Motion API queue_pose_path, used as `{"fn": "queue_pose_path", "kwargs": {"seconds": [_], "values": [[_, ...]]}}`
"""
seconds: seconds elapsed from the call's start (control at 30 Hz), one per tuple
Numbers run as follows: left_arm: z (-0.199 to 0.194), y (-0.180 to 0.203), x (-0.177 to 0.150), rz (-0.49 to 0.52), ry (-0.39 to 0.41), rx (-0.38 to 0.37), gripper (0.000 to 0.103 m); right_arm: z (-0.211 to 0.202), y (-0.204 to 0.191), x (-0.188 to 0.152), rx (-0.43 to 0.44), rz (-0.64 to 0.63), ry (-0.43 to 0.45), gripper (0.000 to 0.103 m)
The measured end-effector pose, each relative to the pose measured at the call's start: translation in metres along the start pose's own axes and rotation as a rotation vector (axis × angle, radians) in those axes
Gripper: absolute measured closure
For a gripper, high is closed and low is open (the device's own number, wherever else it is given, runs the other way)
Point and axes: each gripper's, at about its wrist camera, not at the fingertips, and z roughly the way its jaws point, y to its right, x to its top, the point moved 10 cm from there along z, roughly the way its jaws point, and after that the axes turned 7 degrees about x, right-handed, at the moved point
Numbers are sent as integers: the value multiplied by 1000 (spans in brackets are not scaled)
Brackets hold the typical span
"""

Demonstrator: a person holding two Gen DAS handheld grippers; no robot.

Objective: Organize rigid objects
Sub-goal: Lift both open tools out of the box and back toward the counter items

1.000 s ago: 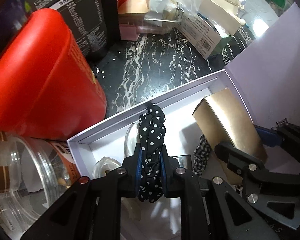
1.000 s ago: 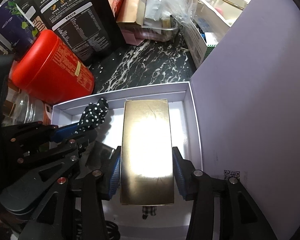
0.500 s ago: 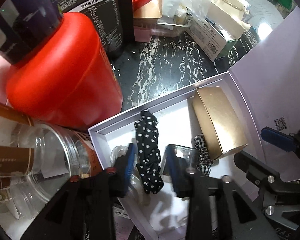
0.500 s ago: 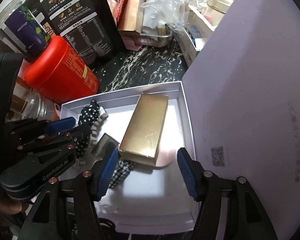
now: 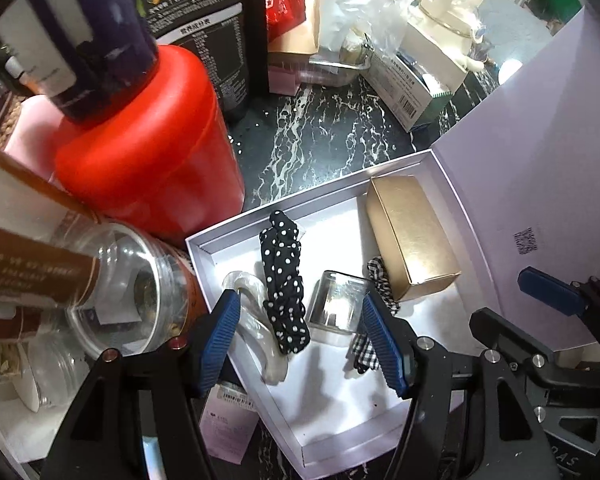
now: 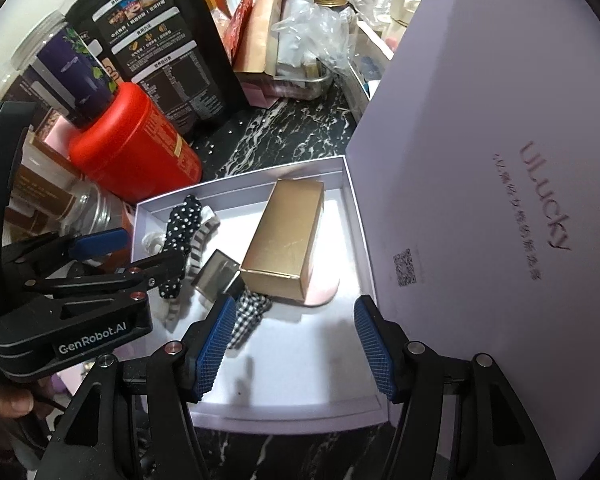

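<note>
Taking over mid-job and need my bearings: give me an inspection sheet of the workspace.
Surface: black marbled counter.
Job's things: white box holds gold carton, polka-dot scrunchie, checked scrunchie, clear hair clip, small mirrored case.
Clutter: red canister, clear jar, black pouch, packets behind.
Grippers: left claw opening, empty; right claw open, empty.
Cables: nothing seen.
Surroundings: box lid upright at the right.
</note>
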Motion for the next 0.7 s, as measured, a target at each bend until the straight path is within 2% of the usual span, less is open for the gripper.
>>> {"fn": "queue_pose_path", "kwargs": {"seconds": [0.43, 0.7], "values": [[-36, -10, -14, -22, 40, 46, 40, -31, -13, -7, 14, -8, 42, 41], [-61, -13, -27, -26, 74, 46, 40, -52, -23, -16, 28, -23, 73, 41]]}}
